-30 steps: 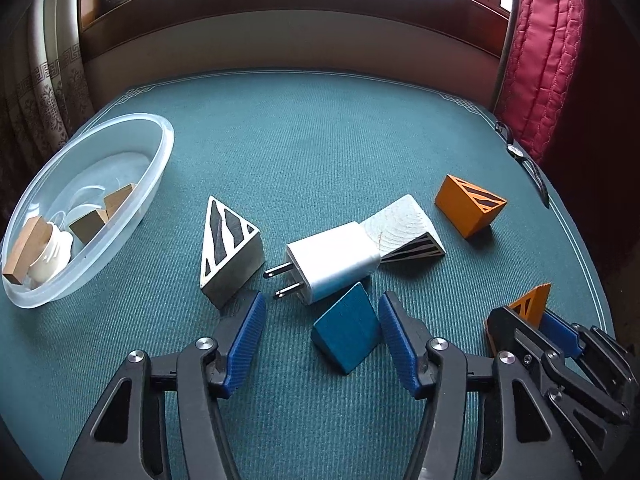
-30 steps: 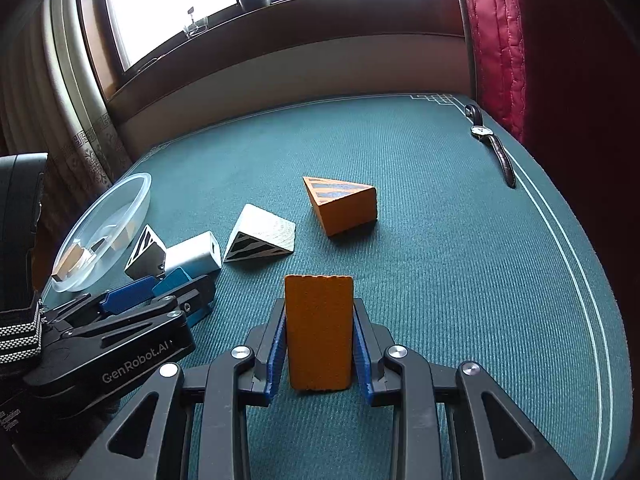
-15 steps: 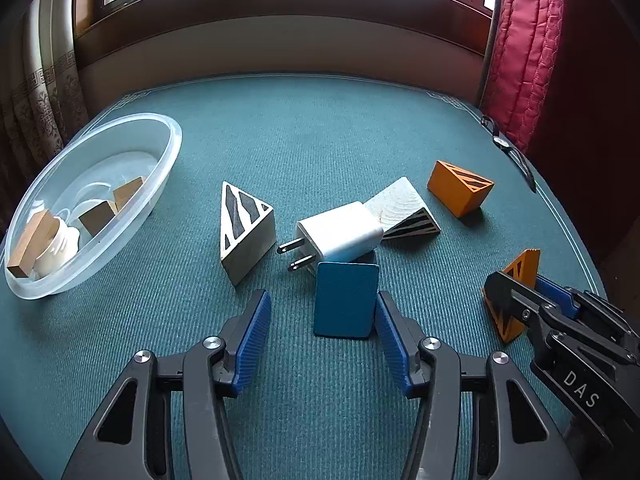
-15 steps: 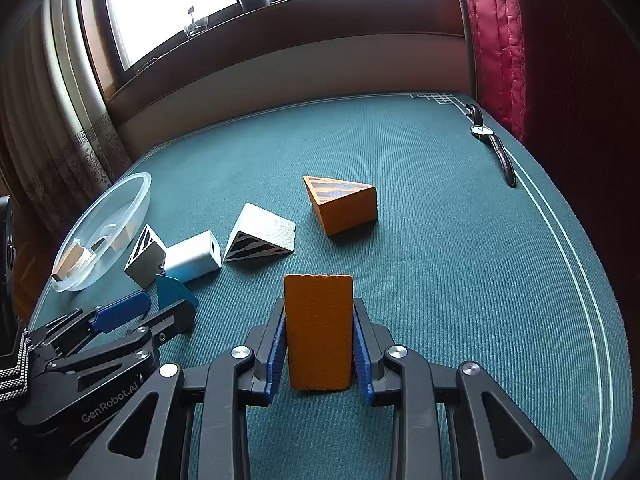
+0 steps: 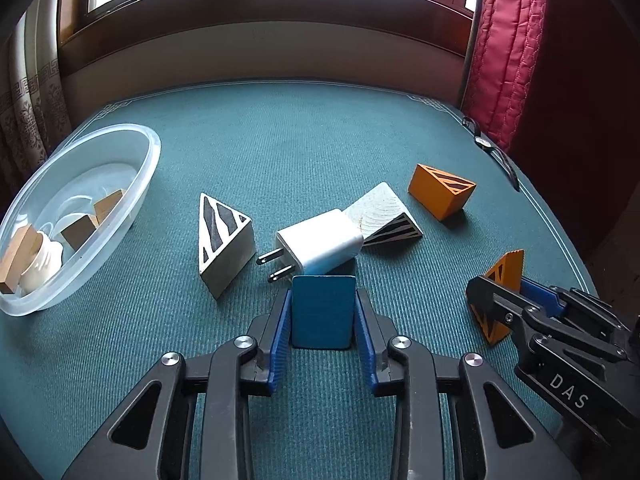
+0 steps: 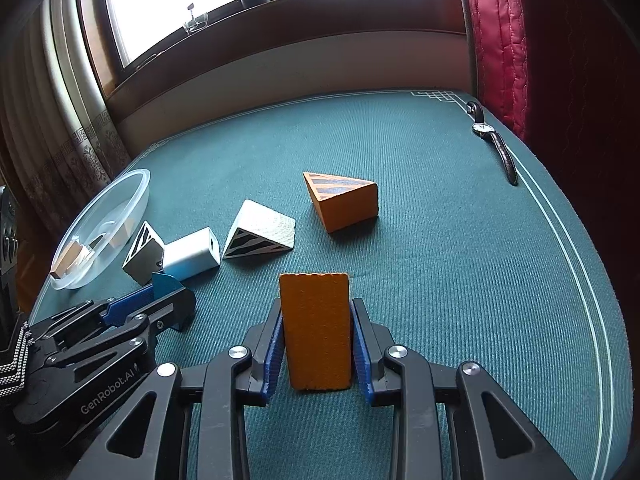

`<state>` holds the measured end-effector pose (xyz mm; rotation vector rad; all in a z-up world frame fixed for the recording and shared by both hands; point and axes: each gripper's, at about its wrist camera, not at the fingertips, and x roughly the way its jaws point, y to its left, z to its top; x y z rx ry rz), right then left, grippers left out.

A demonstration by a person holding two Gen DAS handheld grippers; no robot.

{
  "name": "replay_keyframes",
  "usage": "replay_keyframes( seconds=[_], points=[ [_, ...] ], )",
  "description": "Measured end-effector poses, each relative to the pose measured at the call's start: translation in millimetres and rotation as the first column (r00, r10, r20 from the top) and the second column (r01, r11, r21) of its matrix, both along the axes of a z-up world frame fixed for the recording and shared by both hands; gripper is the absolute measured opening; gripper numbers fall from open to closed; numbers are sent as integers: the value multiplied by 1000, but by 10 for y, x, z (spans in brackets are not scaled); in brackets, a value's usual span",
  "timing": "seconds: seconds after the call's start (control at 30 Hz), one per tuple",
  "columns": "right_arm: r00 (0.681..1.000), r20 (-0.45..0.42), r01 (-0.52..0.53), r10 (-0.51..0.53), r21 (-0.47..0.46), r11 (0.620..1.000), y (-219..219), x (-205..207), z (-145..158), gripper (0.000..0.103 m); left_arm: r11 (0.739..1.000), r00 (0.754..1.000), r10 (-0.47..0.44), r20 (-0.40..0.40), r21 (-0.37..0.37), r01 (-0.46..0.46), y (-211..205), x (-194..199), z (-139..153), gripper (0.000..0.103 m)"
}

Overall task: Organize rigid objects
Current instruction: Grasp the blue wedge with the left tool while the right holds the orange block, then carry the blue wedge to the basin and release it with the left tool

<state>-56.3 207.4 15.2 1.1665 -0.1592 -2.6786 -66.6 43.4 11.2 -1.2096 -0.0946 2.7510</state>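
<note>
My left gripper (image 5: pixel 323 312) is shut on a blue wedge block (image 5: pixel 323 310), its blue pads pressing both sides. Just beyond it lies a white charger plug (image 5: pixel 320 246), flanked by a grey striped wedge (image 5: pixel 226 242) and a pale wooden striped wedge (image 5: pixel 384 216). An orange striped wedge (image 5: pixel 440 194) rests farther right. My right gripper (image 6: pixel 316 332) is shut on another orange wedge (image 6: pixel 316 328); in the left wrist view that gripper (image 5: pixel 500 300) shows at the right with the orange wedge (image 5: pixel 504 276) in it. The left gripper (image 6: pixel 168 296) appears low left in the right wrist view.
A clear plastic bowl (image 5: pixel 136 200) at the left holds several wooden blocks and a white round thing. A wristwatch (image 6: pixel 494 140) lies near the table's far right edge by a red curtain (image 5: pixel 504 52). The green felt table (image 5: pixel 300 136) ends at a wall under a window.
The left gripper closed onto the blue wedge, which turned from tilted to square between the pads. The right gripper stayed still with its orange wedge.
</note>
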Motion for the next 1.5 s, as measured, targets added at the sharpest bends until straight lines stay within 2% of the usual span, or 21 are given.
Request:
replay_keyframes(
  seconds=[0.23,0.43,0.77,1.2,1.5],
  points=[
    [1000,0,-1,1,0,1000,0,-1,3,32,999,998,-5,-59,-35,3,17,109,100,31],
    [1000,2,-2,2,2,1000,-13,5,3,32,999,996,19,-87,-44,-23,-130,179,183,31],
    [1000,4,-3,3,3,1000,-11,3,3,32,990,985,105,-134,-79,-116,-662,255,344,31],
    [1000,7,-3,3,6,1000,-17,26,-9,33,957,945,248,-215,-97,-273,-1496,247,594,31],
    [1000,7,-3,3,6,1000,-23,32,-8,33,941,928,303,-219,-89,-328,-1939,154,609,31]
  ],
)
